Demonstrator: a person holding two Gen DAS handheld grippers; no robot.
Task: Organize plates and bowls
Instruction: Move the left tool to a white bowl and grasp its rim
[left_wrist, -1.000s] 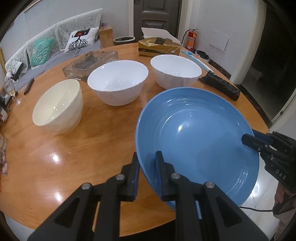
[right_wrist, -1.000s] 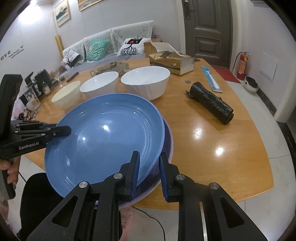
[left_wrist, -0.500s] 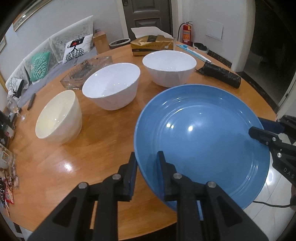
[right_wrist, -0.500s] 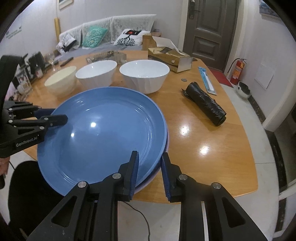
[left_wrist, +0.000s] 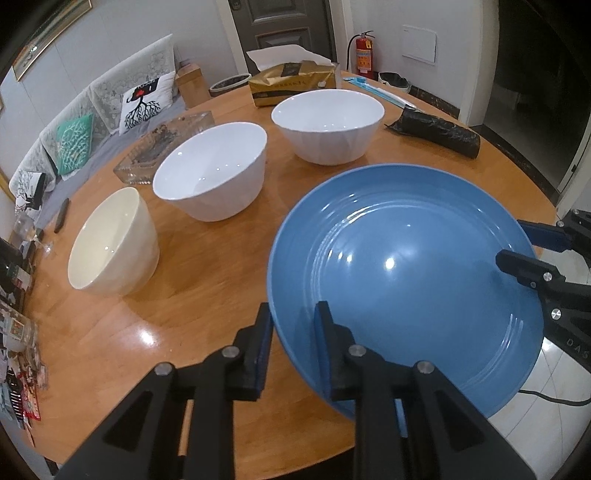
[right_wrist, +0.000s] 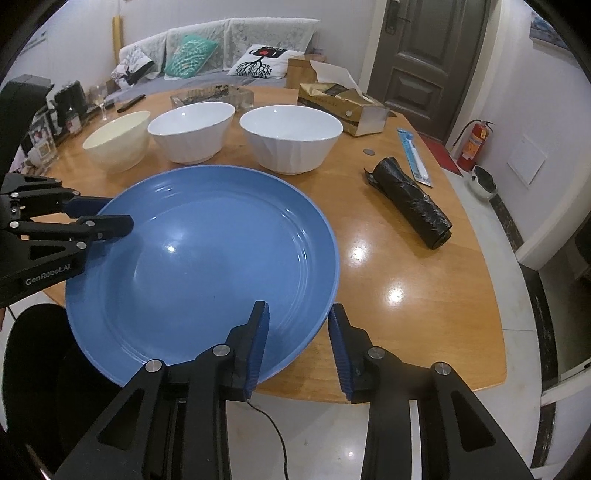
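Observation:
A large blue plate (left_wrist: 406, 266) lies at the near edge of the round wooden table (left_wrist: 207, 295) and overhangs it; it also shows in the right wrist view (right_wrist: 199, 258). My left gripper (left_wrist: 293, 325) is shut on the plate's rim. My right gripper (right_wrist: 297, 328) is open, its jaws astride the opposite rim without pinching it. Two white bowls (left_wrist: 214, 170) (left_wrist: 327, 123) and a cream bowl (left_wrist: 110, 240) stand in a row behind the plate.
A black rolled bag (right_wrist: 410, 201) lies right of the plate. A gold tissue box (right_wrist: 341, 105), a glass tray (left_wrist: 162, 147) and a blue-white strip (right_wrist: 415, 157) sit toward the far edge. A sofa with cushions (right_wrist: 192, 55) is beyond the table.
My right gripper has opened off the plate rim. The blue plate has come down flatter and now hides the purple plate seen under it earlier. My left gripper keeps its grip.

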